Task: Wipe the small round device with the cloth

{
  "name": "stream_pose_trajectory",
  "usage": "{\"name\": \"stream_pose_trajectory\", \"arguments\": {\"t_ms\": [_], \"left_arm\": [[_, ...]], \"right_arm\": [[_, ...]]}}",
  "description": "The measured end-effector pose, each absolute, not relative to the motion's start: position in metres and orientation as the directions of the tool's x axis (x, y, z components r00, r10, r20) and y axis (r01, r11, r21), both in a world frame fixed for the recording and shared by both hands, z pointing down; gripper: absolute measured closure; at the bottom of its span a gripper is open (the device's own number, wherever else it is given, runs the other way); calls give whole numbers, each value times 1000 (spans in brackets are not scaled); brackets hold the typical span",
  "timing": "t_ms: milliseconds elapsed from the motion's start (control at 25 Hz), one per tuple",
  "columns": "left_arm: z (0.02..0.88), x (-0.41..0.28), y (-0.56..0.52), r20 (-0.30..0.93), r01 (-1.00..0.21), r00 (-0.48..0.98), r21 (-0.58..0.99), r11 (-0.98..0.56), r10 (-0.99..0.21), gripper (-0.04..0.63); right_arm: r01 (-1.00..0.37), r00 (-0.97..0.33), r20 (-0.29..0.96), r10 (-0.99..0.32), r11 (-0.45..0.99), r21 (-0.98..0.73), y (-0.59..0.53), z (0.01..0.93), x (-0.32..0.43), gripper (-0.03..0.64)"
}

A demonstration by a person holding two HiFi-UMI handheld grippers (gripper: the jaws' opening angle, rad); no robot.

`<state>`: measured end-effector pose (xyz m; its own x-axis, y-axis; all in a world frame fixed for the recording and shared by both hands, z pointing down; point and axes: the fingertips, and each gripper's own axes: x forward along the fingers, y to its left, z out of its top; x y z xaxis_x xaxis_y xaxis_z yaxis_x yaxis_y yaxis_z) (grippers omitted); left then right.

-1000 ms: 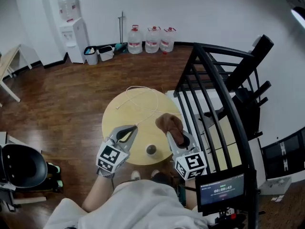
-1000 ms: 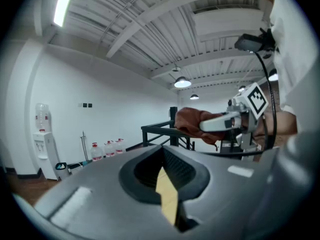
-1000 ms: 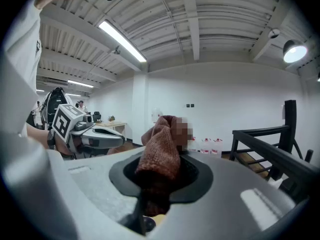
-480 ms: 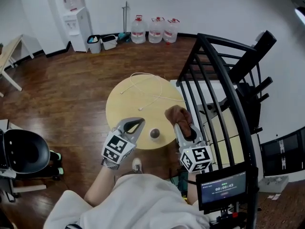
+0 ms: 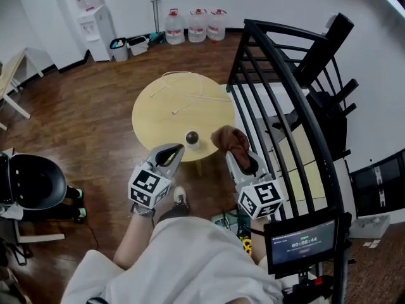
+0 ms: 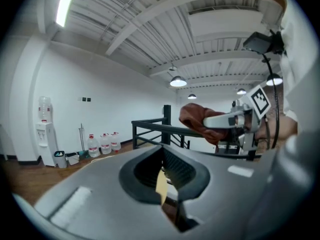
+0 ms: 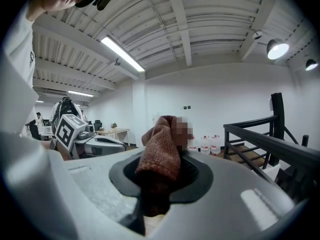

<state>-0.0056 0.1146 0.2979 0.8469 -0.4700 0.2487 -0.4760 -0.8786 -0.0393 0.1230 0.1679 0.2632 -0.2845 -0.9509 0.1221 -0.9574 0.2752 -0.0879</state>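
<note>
grey left gripper point(image 5: 178, 149), right gripper point(image 5: 235, 161), black-white marker cubes point(image 5: 147, 186), pale shirt point(image 5: 190, 258)

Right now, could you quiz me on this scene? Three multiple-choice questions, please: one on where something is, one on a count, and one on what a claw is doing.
1. Where does the small round device sit?
A) on the floor
B) on a shelf
C) on the round table, near its edge

2. How many large water bottles are in the room?
A) three
B) one
C) six

3. What is the right claw doing?
A) standing open and empty
B) shut on a brown cloth
C) shut on a cup

Answers:
1 C: the head view shows it on the tabletop, close to the rim.
2 A: three stand side by side in the head view.
3 B: the right gripper view shows the cloth pinched between its jaws.
</note>
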Motion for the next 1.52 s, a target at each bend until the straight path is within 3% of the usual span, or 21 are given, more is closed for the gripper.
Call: {"name": "stream_pose_trajectory", "arguments": {"t_ms": [440,840,1080,1520], "left_arm": [[324,-35,250,288,-562,776,-87,-822,-561,592],[297,-37,274,247,-522,810,-113,-846,-532,592],[298,-47,283,245,-511,824,-71,-857,-511,592],[291,-52,276,232,-495,834,-88,-864,-501,592]], "right_arm": [[-930,-362,142,-921,348,-116,282,299,100,528],[-945,-323,117,-939,314,-88,306,276,89,528],[-942,-335,179,-925,333,-41,311,284,67,531],[-945,-327,137,-935,325,-36,307,270,57,531]]}}
